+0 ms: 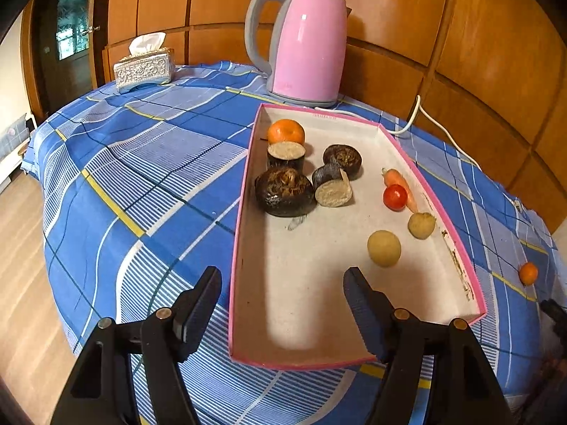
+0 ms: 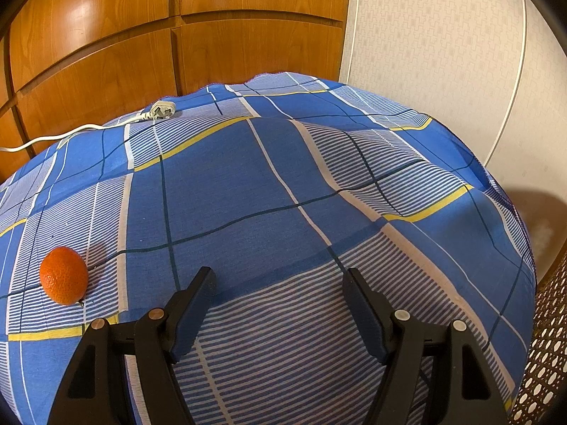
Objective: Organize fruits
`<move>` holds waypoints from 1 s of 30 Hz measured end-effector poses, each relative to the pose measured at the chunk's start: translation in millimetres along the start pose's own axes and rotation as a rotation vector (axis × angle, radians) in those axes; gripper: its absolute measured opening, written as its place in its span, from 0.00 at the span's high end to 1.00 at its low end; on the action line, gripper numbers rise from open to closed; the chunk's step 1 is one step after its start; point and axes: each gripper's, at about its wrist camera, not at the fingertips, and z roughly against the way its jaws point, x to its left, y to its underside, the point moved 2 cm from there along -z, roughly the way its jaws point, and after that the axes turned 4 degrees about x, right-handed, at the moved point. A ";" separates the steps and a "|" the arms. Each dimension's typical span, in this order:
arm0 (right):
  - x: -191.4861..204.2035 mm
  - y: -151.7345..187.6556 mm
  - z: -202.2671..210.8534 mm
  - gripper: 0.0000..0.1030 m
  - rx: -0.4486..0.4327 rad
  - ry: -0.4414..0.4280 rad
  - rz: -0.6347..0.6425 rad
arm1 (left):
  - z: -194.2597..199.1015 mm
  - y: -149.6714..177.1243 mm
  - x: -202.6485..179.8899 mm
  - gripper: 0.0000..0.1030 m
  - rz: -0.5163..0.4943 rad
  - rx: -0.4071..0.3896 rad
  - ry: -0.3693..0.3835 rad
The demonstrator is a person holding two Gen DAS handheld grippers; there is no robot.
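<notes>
A pink-rimmed shallow box (image 1: 244,184) lies on the blue plaid cloth. Inside it are an orange (image 1: 286,131), several dark brown fruits, some cut open (image 1: 285,191), a small carrot (image 1: 397,178), a red tomato (image 1: 394,197) and two tan round fruits (image 1: 384,248). My left gripper (image 1: 281,285) hangs open over the box's near end, nothing between its fingers. A loose orange (image 2: 63,275) lies on the cloth, also seen as a small orange (image 1: 528,273) right of the box. My right gripper (image 2: 278,285) stands open and empty, with that orange to its left.
A pink electric kettle (image 1: 308,46) stands behind the box, its white cord (image 1: 439,127) and plug (image 2: 162,109) trailing along the back. A silver tissue box (image 1: 144,67) sits at the far left corner. Wooden panels line the back; the table edge drops off at left and right.
</notes>
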 end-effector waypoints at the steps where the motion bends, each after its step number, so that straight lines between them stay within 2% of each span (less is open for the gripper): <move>1: -0.1 0.0 0.0 0.27 0.000 0.001 0.000 | -1.4 0.3 -0.2 0.30 -0.002 0.004 0.001; 16: 2.2 1.4 1.1 0.27 0.008 0.014 0.005 | -10.4 5.7 1.7 0.30 -0.001 0.031 0.005; 22: 0.2 -1.5 1.6 0.27 0.035 -0.009 0.001 | -10.7 5.9 1.0 0.30 -0.007 0.033 0.006; 26: -0.7 -2.7 7.8 0.27 0.071 -0.104 -0.006 | -11.5 6.2 0.9 0.30 -0.005 0.038 0.007; 30: 11.7 -3.2 23.1 0.27 0.069 -0.269 -0.008 | -11.8 6.0 0.9 0.30 -0.003 0.038 0.009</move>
